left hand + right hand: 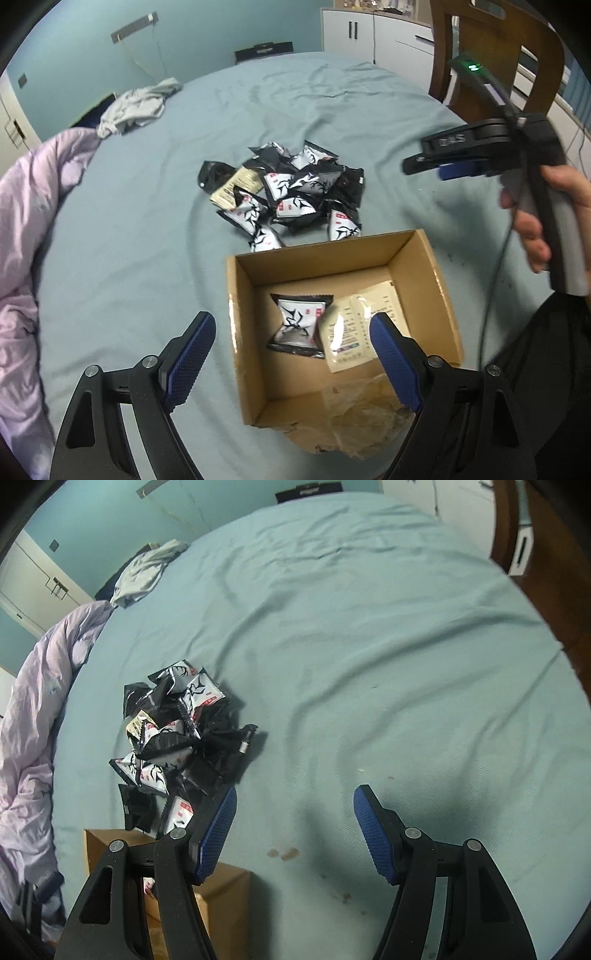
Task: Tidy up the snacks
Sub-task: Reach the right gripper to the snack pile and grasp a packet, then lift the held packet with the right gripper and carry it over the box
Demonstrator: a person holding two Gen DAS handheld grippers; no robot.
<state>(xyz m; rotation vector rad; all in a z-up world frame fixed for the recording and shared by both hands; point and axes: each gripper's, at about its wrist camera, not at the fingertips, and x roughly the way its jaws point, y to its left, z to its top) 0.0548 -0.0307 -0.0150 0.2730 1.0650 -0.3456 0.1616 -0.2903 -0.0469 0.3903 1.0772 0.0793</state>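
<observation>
A heap of black-and-white snack packets point(288, 192) lies on the pale blue bed sheet, just beyond an open cardboard box point(321, 253). In the box lie one black-and-white packet point(299, 325) and a beige sachet point(351, 332). My left gripper point(293, 358) hangs open over the box's near side with nothing between its fingers. My right gripper point(424, 164), held by a hand point(535, 225), is in the air to the right of the heap. In the right wrist view the right gripper point(295, 834) is open over bare sheet, with the heap point(173, 731) to its left and the box point(229, 890) at lower left.
A lilac duvet point(26, 240) is bunched along the left side of the bed, with a grey garment point(136, 105) at the back left. A wooden chair point(491, 55) stands at the far right edge. Crumpled clear plastic point(362, 417) lies on the box's front edge. Small brown stains point(284, 853) mark the sheet.
</observation>
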